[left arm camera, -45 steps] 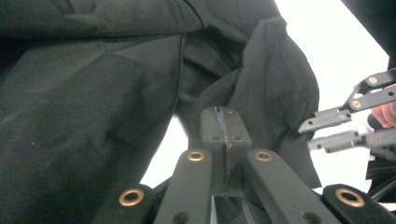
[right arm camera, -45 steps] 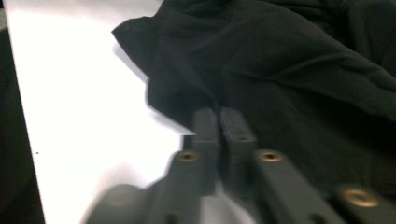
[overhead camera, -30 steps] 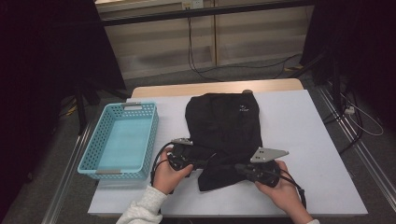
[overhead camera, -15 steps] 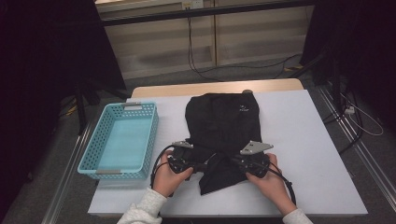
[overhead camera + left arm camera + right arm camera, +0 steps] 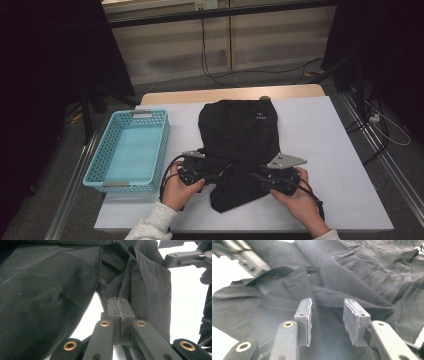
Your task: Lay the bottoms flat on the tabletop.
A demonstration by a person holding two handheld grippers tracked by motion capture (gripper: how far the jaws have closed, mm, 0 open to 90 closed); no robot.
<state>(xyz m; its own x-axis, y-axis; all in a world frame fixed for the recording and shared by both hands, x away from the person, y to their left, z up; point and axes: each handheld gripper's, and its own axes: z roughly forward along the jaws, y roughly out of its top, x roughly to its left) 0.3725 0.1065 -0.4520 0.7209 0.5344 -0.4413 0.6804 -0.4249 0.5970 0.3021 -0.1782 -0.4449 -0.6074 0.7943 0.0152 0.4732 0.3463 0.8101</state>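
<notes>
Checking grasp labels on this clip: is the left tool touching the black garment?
Touching. In the left gripper view the left tool has its jaws closed together against a fold of the black garment, with cloth pinched at the tips.

Both forearms enter from six o'clock in the high view. Left hand [image 5: 181, 189] grips the left tongs [image 5: 216, 176], aimed toward three o'clock; in the left gripper view their jaws are pressed together. Right hand [image 5: 295, 199] grips the right tongs [image 5: 254, 176], aimed toward nine o'clock; their jaws have just been opening and stand apart.
</notes>
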